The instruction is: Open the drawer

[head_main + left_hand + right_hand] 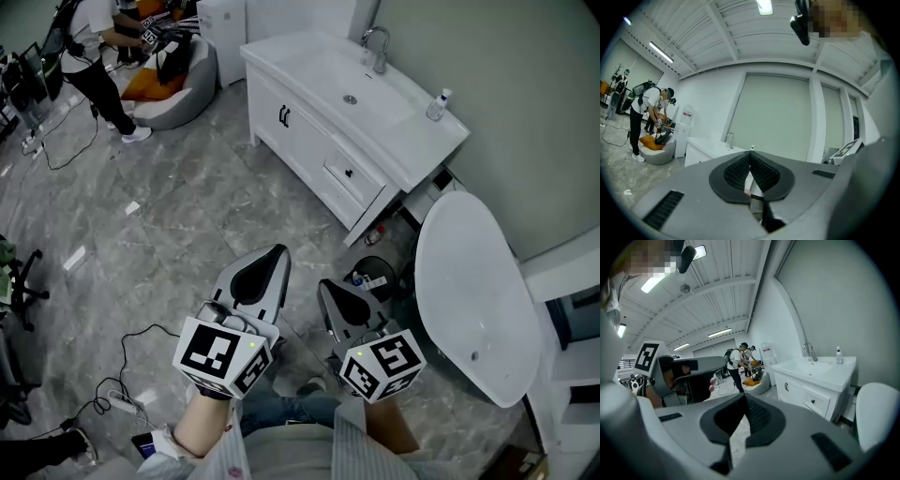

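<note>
A white vanity cabinet (309,141) with a sink stands ahead on the grey floor. Its drawer (352,175), with a small black knob, is closed at the cabinet's right end; it also shows in the right gripper view as the drawer (816,402). My left gripper (278,251) and right gripper (324,285) hover side by side over the floor, a good way short of the cabinet. Both point toward it. The left gripper (751,153) is shut and holds nothing. The right gripper (744,395) is shut too, also on nothing.
A white oval tub (473,291) lies to the right of the vanity, with dark items (373,277) on the floor between them. A faucet (377,47) and a small bottle (437,103) stand on the countertop. A person (94,56) bends over a beanbag far left. Cables (117,398) trail near my feet.
</note>
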